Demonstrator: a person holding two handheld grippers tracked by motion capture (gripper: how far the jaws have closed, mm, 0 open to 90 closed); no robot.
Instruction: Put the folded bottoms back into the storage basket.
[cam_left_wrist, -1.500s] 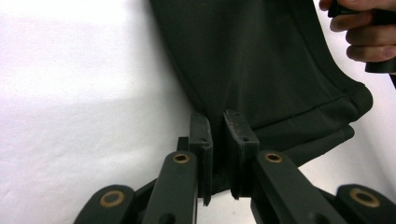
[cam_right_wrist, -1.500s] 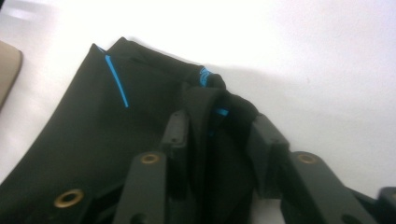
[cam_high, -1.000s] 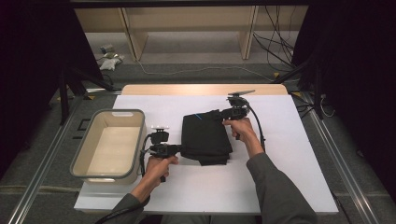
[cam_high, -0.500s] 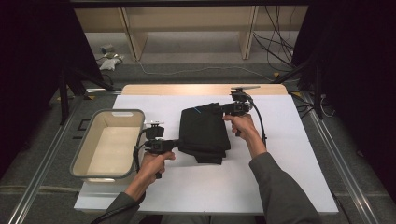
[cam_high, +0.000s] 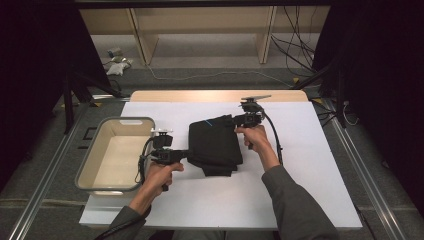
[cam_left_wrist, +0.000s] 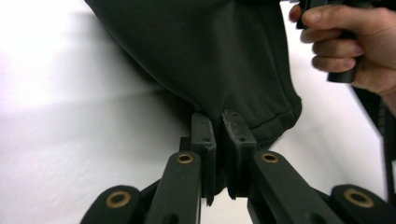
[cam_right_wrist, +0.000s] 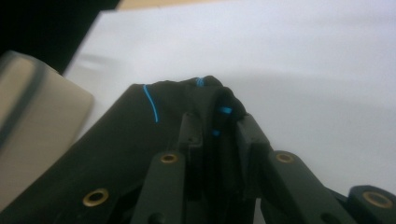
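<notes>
A folded black garment (cam_high: 215, 142) with a thin blue stitch line lies on the white table top (cam_high: 300, 190), right of a bin. My left gripper (cam_high: 187, 152) is shut on its near-left edge, and the left gripper view shows the cloth (cam_left_wrist: 201, 51) pinched between the jaws of that gripper (cam_left_wrist: 219, 121). At the far-right corner my right gripper (cam_high: 235, 120) is shut on the garment. In the right gripper view a bunched fold with blue thread (cam_right_wrist: 130, 140) sits between the jaws of that gripper (cam_right_wrist: 217, 123). The garment hangs slightly between the two grips.
An empty beige bin (cam_high: 120, 121) with a grey rim stands at the table's left, close to my left hand, and its corner (cam_right_wrist: 32, 121) appears in the right gripper view. The person's right hand (cam_left_wrist: 355, 42) shows beyond the garment. Cables trail past the table's far edge.
Both hands and the garment have shifted slightly left toward the bin and a little away. Both grips are unchanged.
</notes>
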